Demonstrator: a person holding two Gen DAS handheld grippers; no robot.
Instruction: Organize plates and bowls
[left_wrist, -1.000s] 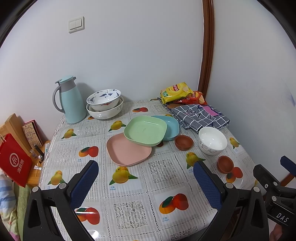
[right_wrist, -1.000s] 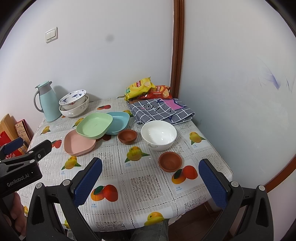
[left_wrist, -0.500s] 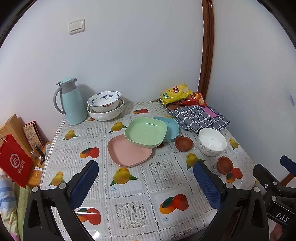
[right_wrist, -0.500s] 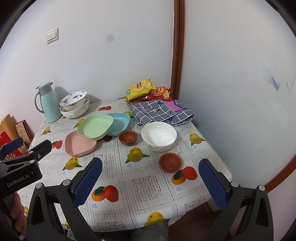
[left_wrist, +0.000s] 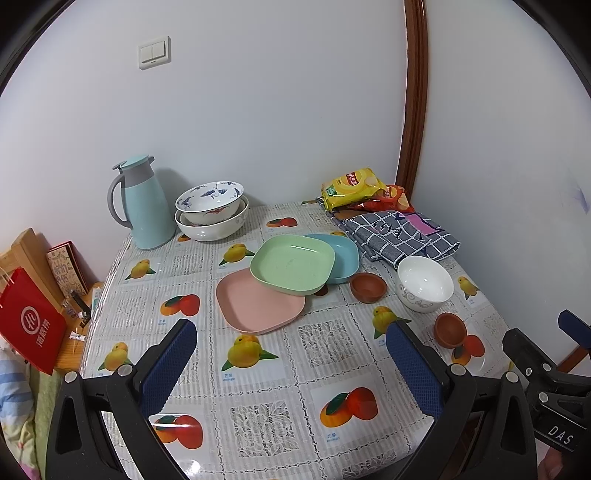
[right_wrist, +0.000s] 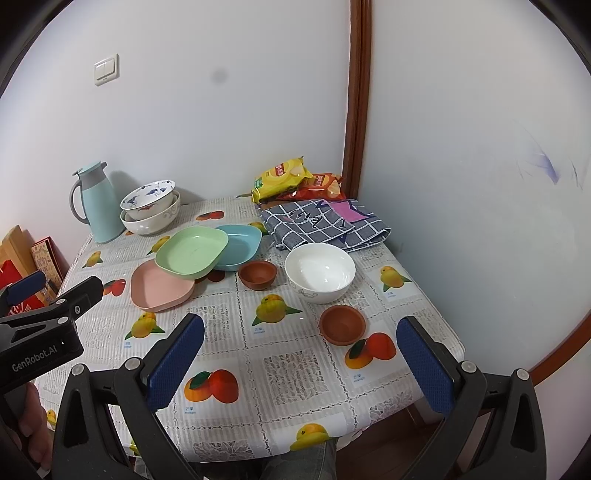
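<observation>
Left wrist view: both tongs (left_wrist: 291, 354) (right_wrist: 301, 354) gape empty; green plate (left_wrist: 292, 264) tilts, resting on pink plate (left_wrist: 258, 302).

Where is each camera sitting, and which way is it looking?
Left wrist view: it sits on the left hand-held gripper, above the table's near edge, looking across the table toward the wall; its blue fingers show, spread apart, and the right hand-held gripper peeks in at the right edge.
Right wrist view: it sits on the right hand-held gripper, further right, facing the wall corner; its fingers and a bit of the person's hand show.
Both see the green plate and the white bowl.
</observation>
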